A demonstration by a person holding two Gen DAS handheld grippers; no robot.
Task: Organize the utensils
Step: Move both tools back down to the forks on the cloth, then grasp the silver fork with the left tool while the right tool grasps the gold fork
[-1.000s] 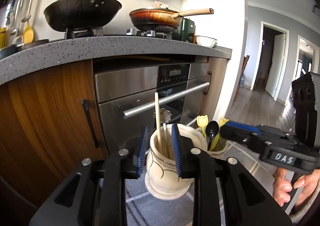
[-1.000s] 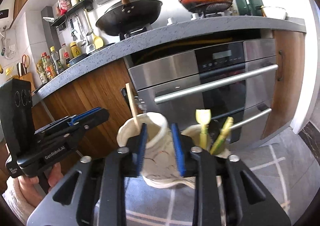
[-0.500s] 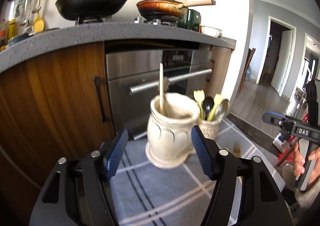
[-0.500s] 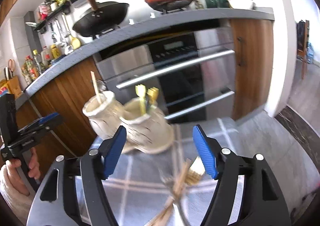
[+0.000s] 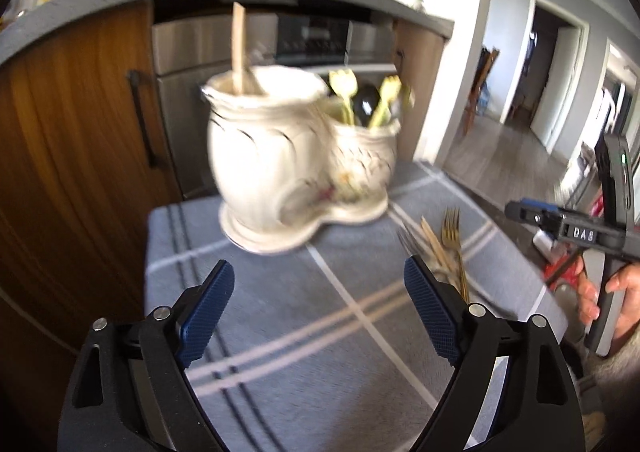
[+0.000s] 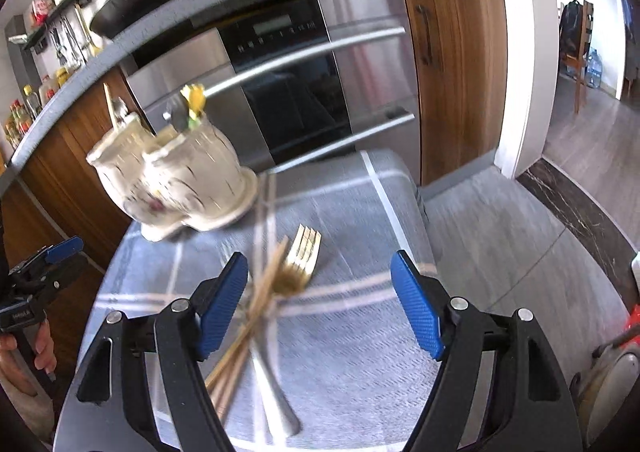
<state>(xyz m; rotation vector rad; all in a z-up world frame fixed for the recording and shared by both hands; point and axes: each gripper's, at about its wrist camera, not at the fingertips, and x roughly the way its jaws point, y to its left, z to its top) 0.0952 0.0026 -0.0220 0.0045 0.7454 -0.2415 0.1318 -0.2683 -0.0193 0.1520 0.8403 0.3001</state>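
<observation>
A cream ceramic double utensil holder [image 5: 296,164] stands at the far end of a grey checked cloth [image 5: 320,332]. Its tall pot holds a wooden stick [image 5: 239,48]; its low pot holds yellow-handled utensils [image 5: 380,104] and a black spoon. It also shows in the right wrist view [image 6: 176,180]. A loose pile of a gold fork [image 6: 300,260], chopsticks and a silver utensil lies on the cloth, seen too in the left wrist view [image 5: 448,252]. My left gripper [image 5: 320,312] is open and empty, short of the holder. My right gripper [image 6: 320,304] is open and empty over the pile.
Behind the holder are a steel oven [image 6: 304,92] with bar handles, wooden cabinet doors [image 5: 80,132] and a grey counter carrying pans [image 6: 144,0]. The cloth's right edge drops to a tiled floor [image 6: 500,236]. A doorway and hallway open at the right.
Both grippers have opened and drawn back from the holder, which now stands free on the cloth. The right gripper has swung right over the loose utensil pile.
</observation>
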